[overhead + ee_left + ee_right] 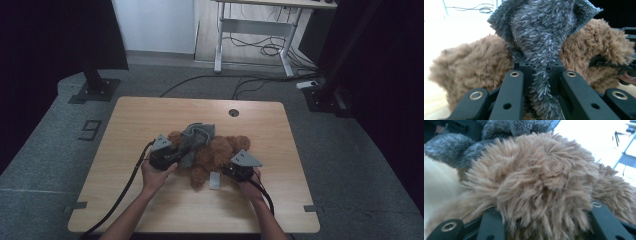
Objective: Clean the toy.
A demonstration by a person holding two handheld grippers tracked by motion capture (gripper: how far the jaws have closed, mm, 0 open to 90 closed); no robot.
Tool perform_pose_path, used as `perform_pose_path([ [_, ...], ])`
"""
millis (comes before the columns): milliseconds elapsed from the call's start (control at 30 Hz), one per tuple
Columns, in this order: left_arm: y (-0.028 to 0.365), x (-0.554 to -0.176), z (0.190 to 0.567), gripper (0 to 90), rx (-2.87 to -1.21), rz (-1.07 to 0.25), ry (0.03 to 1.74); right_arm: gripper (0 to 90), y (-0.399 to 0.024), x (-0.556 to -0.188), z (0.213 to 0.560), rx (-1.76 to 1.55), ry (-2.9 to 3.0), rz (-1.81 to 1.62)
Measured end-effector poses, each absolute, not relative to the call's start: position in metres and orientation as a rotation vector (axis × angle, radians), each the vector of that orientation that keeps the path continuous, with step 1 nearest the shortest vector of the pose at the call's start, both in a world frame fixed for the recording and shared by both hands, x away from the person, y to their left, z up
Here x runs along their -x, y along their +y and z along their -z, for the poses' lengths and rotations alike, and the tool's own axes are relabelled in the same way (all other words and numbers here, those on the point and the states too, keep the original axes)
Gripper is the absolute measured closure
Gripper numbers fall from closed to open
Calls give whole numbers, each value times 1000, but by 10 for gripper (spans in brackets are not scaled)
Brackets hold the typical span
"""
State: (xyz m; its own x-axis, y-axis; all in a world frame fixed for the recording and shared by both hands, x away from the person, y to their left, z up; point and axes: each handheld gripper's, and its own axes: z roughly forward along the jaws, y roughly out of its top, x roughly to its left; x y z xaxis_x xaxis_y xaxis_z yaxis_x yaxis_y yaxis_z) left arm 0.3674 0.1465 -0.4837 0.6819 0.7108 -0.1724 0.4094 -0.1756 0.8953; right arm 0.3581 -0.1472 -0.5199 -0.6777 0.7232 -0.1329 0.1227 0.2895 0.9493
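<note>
Nearest you, your forearms come in over the front edge of the table point(125, 210). Your left hand point(156, 175) holds the left gripper point(172, 152) at the left side of the brown teddy bear point(215, 152), and your right hand point(248, 187) holds the right gripper point(231, 170) at the bear's right side, both touching the plush.

In the left gripper view, your jaws are pinched tight on a fold of the grey fluffy cloth point(541, 50); the cloth runs down between them and fans out above. Behind it, the bear's brown fur bulges on both sides of the cloth, and the other gripper's black jaw lies against the fur at the far right.

In the right gripper view, your jaws stand partly closed with a thick lump of the bear's fur point(536, 185) packed between them, so they are holding the bear. The grey cloth lies just beyond that lump, at the upper left.

The bear lies near the middle of the table with the cloth draped over its far left part. A small white tag point(214, 181) sticks out on the bear's near side. Beyond the bear, a round cable hole point(233, 112) sits near the table's far edge.
</note>
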Motion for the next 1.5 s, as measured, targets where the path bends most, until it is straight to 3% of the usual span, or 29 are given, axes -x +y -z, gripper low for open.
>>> perform_pose_path([
  [233,146,-349,461,780,-1775,-327,827,558,-140,-325,539,-631,2043,-1367],
  [400,117,-355,441,780,-1790,-311,772,558,-134,-314,543,-574,2059,-1324],
  [600,65,-372,457,780,-1915,-251,775,553,-138,-312,546,-591,2065,-1344],
  [800,66,-374,463,784,-1965,-264,800,547,-143,-314,548,-624,2081,-1379],
  [933,78,-367,461,785,-1980,-319,804,547,-142,-312,548,-635,2083,-1367],
  [1200,153,-355,467,788,-1879,-363,890,548,-143,-309,549,-629,2084,-1354],
  [1500,205,-351,474,787,-1830,-458,1010,549,-142,-308,549,-637,2081,-1351],
])
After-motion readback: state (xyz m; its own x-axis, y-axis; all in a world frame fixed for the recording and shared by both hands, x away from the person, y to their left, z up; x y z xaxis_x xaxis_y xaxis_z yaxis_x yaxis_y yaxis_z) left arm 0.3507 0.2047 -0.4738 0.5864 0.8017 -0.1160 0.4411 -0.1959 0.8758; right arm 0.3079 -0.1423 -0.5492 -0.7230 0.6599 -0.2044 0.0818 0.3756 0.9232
